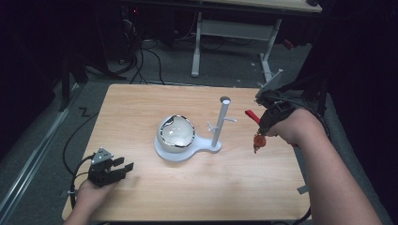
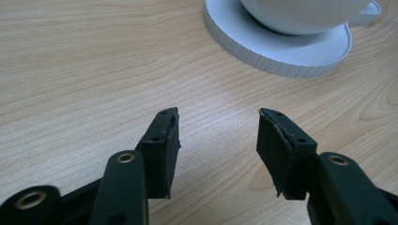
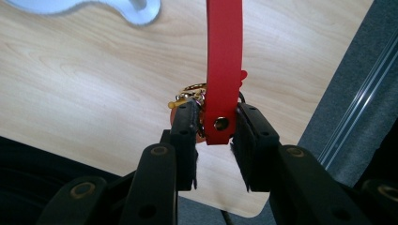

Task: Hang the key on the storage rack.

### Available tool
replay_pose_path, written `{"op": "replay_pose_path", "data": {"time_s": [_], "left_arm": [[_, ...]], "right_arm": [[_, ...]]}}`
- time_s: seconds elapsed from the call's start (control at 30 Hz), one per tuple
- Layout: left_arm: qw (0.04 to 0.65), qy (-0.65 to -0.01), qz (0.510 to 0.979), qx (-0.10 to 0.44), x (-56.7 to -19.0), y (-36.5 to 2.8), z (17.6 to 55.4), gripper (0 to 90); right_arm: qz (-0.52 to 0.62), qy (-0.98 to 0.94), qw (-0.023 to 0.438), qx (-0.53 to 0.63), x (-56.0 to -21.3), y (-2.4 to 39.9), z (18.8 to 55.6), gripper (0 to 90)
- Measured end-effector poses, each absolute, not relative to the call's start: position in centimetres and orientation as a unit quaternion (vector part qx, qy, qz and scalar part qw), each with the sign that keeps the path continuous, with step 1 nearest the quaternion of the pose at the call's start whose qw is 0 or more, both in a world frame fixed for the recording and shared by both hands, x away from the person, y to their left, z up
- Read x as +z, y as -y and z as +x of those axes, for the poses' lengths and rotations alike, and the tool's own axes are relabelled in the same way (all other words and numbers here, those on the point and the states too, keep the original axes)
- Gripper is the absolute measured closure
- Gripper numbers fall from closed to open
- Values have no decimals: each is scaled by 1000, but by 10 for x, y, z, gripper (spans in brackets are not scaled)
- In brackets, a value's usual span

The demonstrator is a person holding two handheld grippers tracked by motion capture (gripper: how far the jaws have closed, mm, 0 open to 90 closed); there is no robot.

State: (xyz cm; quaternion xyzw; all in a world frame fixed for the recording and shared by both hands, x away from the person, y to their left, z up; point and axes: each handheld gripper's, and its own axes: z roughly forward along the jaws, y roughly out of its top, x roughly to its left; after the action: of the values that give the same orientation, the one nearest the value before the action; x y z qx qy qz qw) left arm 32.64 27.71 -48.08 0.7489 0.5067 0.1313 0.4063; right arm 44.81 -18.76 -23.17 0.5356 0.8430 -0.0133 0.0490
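Observation:
My right gripper [image 3: 213, 123] is shut on a red strap key fob [image 3: 224, 70] with a gold ring behind it. In the high view the right gripper [image 1: 259, 127] hangs above the table's right side, the red strap [image 1: 252, 116] sticking up and the keys [image 1: 258, 141] dangling below. Just to its left stands a white stand [image 1: 219, 123] with small pegs on a flat white base [image 1: 206, 145], which also carries a white bowl [image 1: 177, 133]. My left gripper [image 1: 123, 169] rests open near the front left of the table; its jaws [image 2: 218, 147] hold nothing.
The wooden table [image 1: 141, 108] has bare room at the front and left. Its right edge lies close under the right hand, with grey floor [image 3: 356, 93] beyond. A desk frame [image 1: 234, 33] and cables stand behind the table.

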Motion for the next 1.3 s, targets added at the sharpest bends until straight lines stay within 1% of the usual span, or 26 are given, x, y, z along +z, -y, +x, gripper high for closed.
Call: {"op": "replay_pose_path", "data": {"time_s": [0.4, 0.6, 0.73, 1.07, 1.3], "left_arm": [[407, -507, 748, 132, -480, -279, 326, 495], [409, -507, 747, 132, -480, -279, 326, 495], [409, -507, 748, 131, -480, -279, 326, 495], [411, -508, 745, 129, -481, -280, 327, 496], [410, -508, 746, 130, -480, -280, 326, 496]], "right_arm": [[533, -843, 67, 2, -209, 168, 462, 702], [528, -846, 68, 10, -207, 158, 465, 701], [518, -853, 66, 10, -212, 149, 468, 701], [516, -853, 70, 14, -206, 144, 469, 702], [512, -856, 64, 16, -204, 139, 465, 701]]}}
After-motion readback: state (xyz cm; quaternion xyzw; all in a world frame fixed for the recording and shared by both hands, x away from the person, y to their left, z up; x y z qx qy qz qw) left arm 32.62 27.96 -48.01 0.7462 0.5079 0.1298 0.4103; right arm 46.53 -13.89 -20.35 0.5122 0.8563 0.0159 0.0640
